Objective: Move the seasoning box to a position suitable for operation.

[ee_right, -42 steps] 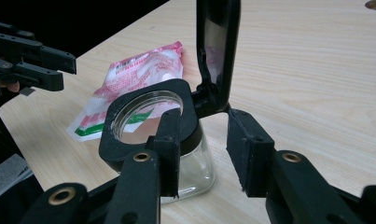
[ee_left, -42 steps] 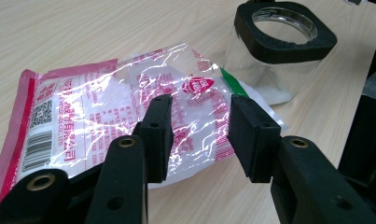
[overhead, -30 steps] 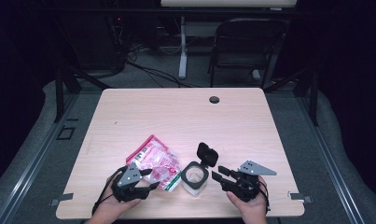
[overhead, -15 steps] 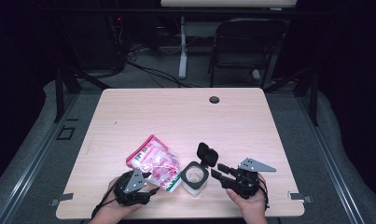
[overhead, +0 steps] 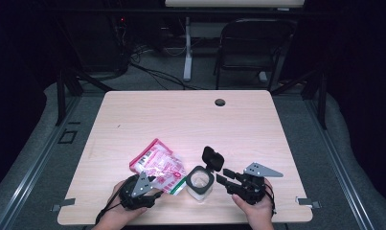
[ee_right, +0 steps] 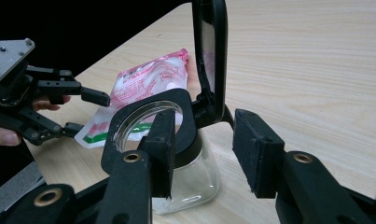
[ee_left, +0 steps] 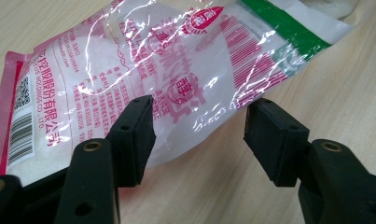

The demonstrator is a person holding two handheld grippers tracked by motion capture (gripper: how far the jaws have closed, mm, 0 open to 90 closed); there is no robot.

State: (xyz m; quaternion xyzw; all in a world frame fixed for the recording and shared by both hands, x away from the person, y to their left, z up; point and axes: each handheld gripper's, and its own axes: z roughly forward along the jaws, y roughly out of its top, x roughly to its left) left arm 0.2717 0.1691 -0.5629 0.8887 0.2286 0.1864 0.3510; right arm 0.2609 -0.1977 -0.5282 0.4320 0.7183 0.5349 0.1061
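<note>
Clear pink-red bag [ee_left: 176,79] flat on surface [overhead: 181,120], just left of jar [overhead: 199,182]; print "HOLDINGS CO., LTD.", barcode, QR code. Left tool [ee_left: 199,133] apart, just closing slightly, straddling bag edge. Right tool [ee_right: 202,154] apart beside open-lidded jar.

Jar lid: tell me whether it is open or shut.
Open. The jar stands upright on the table, its black hinged lid flipped up behind the rim, leaving the round mouth uncovered.
</note>
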